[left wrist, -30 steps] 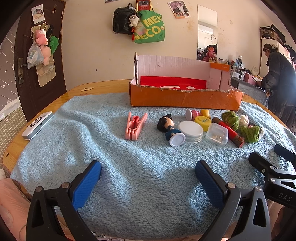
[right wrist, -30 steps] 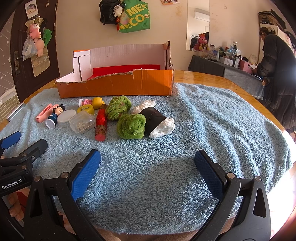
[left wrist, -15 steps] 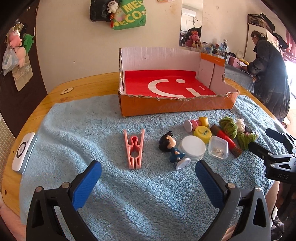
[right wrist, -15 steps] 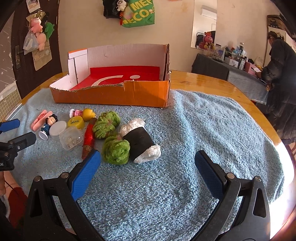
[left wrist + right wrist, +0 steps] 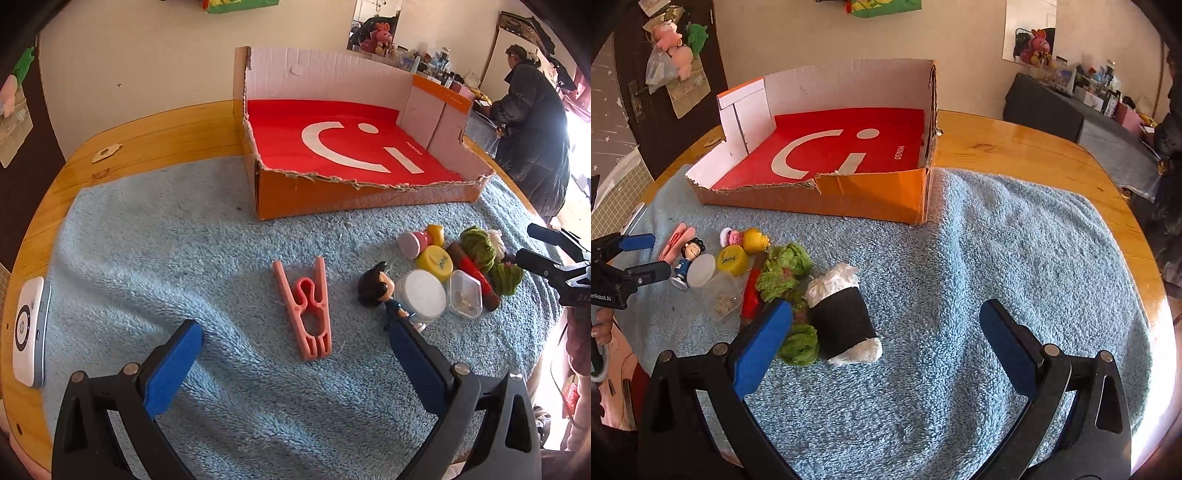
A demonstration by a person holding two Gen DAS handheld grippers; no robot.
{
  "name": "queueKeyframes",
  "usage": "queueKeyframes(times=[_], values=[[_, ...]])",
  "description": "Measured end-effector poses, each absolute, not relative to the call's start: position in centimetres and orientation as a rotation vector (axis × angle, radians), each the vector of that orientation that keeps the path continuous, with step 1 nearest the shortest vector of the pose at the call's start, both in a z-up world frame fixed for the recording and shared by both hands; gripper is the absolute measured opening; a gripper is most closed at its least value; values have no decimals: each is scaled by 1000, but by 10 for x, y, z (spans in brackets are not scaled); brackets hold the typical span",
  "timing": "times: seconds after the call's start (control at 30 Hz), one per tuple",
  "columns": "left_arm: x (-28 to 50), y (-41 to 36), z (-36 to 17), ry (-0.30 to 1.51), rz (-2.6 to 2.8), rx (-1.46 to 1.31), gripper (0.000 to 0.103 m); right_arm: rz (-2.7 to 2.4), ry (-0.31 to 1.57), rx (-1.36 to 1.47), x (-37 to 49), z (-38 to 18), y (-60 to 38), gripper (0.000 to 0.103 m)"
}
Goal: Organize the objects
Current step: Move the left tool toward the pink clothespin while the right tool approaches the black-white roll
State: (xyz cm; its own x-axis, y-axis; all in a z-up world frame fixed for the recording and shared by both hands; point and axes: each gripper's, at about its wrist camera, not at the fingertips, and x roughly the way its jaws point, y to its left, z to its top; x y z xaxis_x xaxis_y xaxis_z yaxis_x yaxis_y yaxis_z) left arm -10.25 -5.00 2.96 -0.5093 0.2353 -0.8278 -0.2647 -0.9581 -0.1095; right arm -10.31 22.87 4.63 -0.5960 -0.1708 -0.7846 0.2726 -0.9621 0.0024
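Observation:
An orange cardboard box (image 5: pixel 354 199) (image 5: pixel 871 195) with a red floor stands at the back of the blue towel, nothing inside it. A pink clothes peg (image 5: pixel 308 310) lies just ahead of my left gripper (image 5: pixel 295 354), which is open above the towel. Right of the peg lie a small figurine (image 5: pixel 376 290), a white round lid (image 5: pixel 424 297), a yellow cap (image 5: pixel 436 260) and a clear case (image 5: pixel 465 297). My right gripper (image 5: pixel 886 332) is open; its left finger stands beside green fuzzy balls (image 5: pixel 783 269) and a black-and-white roll (image 5: pixel 846 321).
A white device (image 5: pixel 27 317) lies on the left edge of the round wooden table (image 5: pixel 1015 151). A person in a dark coat (image 5: pixel 532 122) stands at the far right. The towel (image 5: pixel 1015 258) right of the roll is bare.
Both grippers have risen and tilted down over the towel, moving closer to the objects. The box floor now shows fully. Both stay open.

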Motion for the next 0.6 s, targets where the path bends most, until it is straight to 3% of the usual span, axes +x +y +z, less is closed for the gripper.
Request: queueKeyframes(times=[0.37, 0.6], values=[[-115, -45, 27, 163, 2454, -1391, 102, -2406, 504, 1344, -105, 43, 224, 103], [-117, -38, 24, 216, 2467, -1376, 96, -2393, 542, 1306, -112, 42, 218, 103]])
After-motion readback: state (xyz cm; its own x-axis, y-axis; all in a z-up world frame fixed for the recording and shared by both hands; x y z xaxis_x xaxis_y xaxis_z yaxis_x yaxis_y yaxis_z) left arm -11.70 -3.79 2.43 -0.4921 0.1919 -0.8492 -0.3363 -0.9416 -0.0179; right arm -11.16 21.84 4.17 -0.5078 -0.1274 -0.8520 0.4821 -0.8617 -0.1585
